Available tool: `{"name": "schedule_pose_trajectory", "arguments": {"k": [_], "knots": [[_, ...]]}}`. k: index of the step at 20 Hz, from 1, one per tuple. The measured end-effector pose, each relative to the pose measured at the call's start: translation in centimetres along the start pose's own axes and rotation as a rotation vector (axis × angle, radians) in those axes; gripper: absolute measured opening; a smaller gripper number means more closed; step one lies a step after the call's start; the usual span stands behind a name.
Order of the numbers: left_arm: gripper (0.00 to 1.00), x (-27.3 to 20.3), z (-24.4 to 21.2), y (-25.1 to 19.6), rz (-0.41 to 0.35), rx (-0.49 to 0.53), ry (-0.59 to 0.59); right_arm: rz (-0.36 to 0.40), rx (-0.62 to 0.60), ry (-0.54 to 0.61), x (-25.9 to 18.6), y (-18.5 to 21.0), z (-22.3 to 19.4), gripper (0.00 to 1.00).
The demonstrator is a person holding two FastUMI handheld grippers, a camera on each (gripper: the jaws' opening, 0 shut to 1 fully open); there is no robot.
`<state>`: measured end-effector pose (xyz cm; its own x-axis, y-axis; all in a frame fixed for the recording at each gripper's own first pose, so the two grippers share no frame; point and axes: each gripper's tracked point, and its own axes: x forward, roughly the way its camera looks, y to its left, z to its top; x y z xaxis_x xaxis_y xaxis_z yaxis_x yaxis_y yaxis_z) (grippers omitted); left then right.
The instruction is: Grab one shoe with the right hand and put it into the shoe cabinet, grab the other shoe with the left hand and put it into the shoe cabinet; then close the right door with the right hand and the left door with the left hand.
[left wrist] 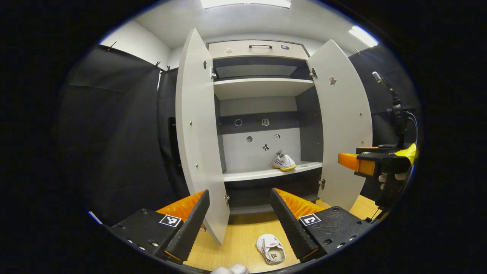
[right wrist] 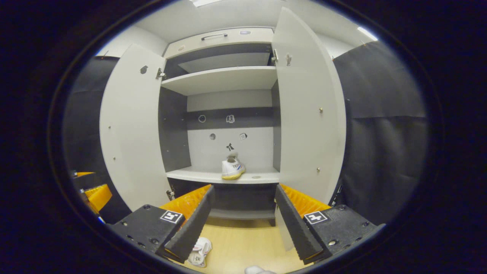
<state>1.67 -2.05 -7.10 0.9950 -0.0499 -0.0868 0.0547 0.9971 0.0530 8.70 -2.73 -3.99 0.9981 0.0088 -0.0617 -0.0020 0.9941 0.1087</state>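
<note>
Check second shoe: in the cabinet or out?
Out. The second shoe lies on the wood floor before the open cabinet, between the left gripper fingers.

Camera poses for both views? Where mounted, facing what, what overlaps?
Left gripper view: rides the left gripper, faces the open shoe cabinet; right gripper at the right edge.
Right gripper view: rides the right gripper, faces the cabinet.
Shared: shoe on the shelf, shoe on the floor.

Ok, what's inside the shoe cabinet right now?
One white shoe stands on the lower shelf of the shoe cabinet, right of centre. The upper shelf is seen from below, so its top is hidden. The second shoe lies on the floor.
</note>
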Motion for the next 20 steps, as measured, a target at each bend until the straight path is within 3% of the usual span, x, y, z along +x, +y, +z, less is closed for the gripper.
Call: {"name": "schedule_pose_trajectory", "arguments": {"k": [5,13,17,20], "knots": [[0.96,1.3,-9.0,-1.8,-0.043,-0.003,0.131,-0.035,-0.036,-0.001,-1.6,-1.5,0.5,1.00],[0.97,2.0,-28.7,-6.5,-0.112,0.003,0.433,-0.055,-0.065,0.130,-3.1,-3.0,-3.5,1.00],[0.97,3.3,-35.1,-8.0,-0.144,0.044,0.536,-0.075,-0.092,0.202,-3.6,-4.0,-5.3,1.00],[0.97,4.9,-37.3,-8.6,-0.162,0.052,0.557,-0.091,-0.074,0.224,-3.7,-4.7,-5.8,1.00]]}}
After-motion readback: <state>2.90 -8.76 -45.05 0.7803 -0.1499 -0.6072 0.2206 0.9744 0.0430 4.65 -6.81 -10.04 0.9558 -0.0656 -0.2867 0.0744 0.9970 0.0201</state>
